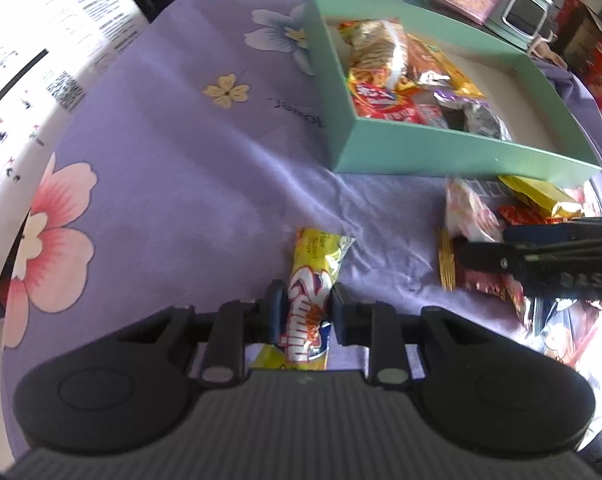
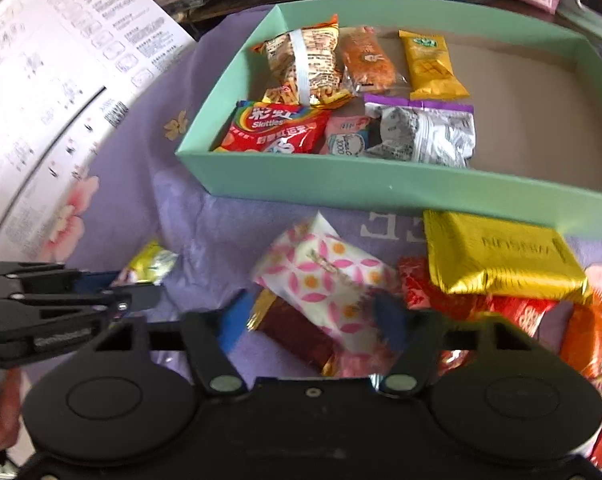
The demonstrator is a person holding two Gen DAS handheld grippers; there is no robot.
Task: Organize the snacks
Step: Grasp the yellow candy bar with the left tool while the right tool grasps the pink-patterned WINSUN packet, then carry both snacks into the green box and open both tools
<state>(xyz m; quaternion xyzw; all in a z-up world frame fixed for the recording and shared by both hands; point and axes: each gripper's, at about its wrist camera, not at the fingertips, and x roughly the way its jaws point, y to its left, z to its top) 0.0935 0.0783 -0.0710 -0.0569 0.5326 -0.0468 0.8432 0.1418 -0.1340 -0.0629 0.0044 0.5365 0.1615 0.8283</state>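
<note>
My left gripper (image 1: pixel 306 307) is shut on a yellow snack bar (image 1: pixel 315 280) just above the purple floral cloth (image 1: pixel 173 168). The mint green box (image 1: pixel 441 148) stands ahead to the right and holds several snack packets. My right gripper (image 2: pixel 313 316) is open, its jaws on either side of a white packet with pink flowers (image 2: pixel 325 276) that lies on a loose pile of snacks in front of the box (image 2: pixel 381 188). A gold packet (image 2: pixel 497 256) lies to its right. The left gripper shows at the left of the right wrist view (image 2: pixel 141 296).
A white printed carton (image 1: pixel 29 80) stands along the left edge. Boxes and a small green appliance (image 1: pixel 529 8) crowd the area behind the table. The right half of the box floor (image 2: pixel 541 112) is bare cardboard. The loose snack pile (image 1: pixel 501 220) lies near the box's front wall.
</note>
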